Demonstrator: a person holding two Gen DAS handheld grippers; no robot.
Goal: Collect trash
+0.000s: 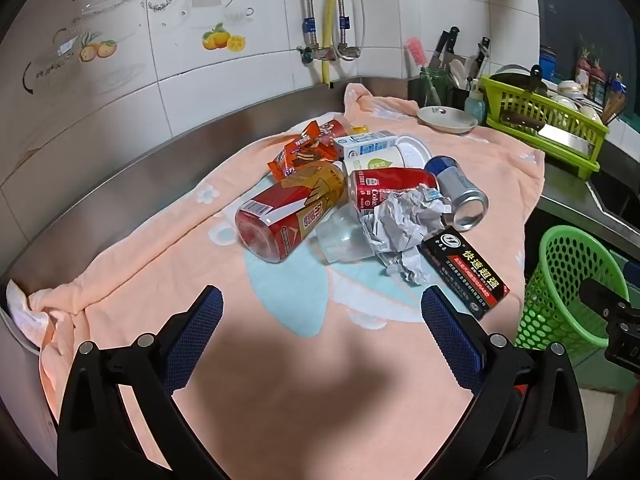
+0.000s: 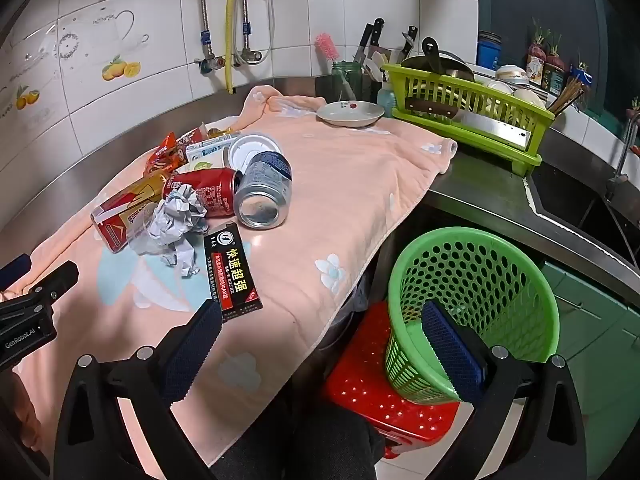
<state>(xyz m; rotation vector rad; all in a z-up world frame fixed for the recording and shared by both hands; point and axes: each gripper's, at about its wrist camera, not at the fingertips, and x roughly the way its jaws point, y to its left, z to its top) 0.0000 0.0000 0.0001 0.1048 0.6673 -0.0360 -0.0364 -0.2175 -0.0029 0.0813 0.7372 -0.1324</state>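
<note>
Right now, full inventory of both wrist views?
towel: 1, peach, spread over the steel counter
cans: 3, two red, one silver-blue, lying in the trash pile on the towel
crumpled paper: 1, white-grey, front of pile
black box: 1, black and red, nearest edge of pile
snack wrappers: several, orange, back of pile
milk carton: 1, white-blue, back of pile
basket: 1, green, on a red stool below the counter
dish rack: 1, lime, counter far right
plate: 1, white, towel's far edge
left gripper: open, empty
right gripper: open, empty
</note>
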